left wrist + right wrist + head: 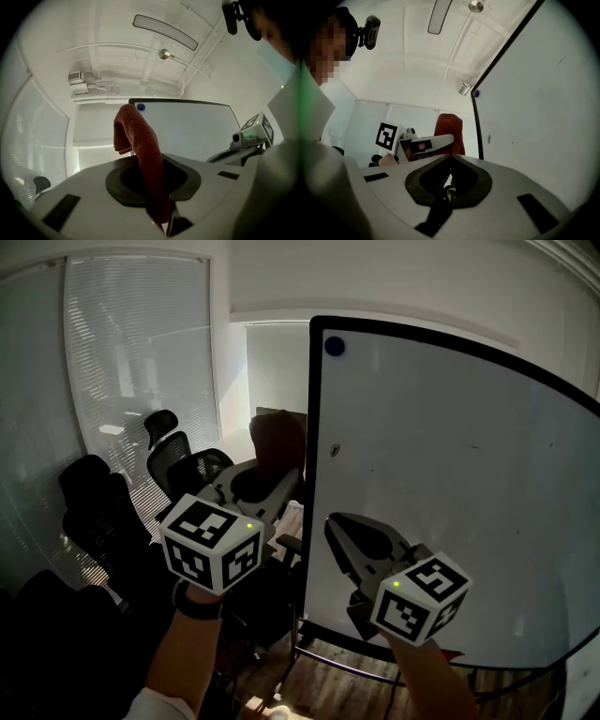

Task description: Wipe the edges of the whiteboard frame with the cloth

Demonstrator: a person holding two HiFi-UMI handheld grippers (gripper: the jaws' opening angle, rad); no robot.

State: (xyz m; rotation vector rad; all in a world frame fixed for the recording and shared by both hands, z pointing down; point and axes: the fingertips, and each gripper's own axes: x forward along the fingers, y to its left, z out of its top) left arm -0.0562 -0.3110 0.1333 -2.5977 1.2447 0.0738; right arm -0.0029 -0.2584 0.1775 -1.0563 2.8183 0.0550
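Observation:
The whiteboard stands at the right in a black frame, whose left edge runs upright. Just left of that edge hangs a dark red cloth, with my left gripper shut on it. In the left gripper view the cloth sticks up between the jaws, with the whiteboard behind it. My right gripper is in front of the lower board, shut and empty. The right gripper view shows its own jaws together, the cloth and the frame edge beyond them.
Several black office chairs crowd the left, below a window with blinds. A blue magnet sits in the board's top left corner. The stand's bottom rail runs under the board.

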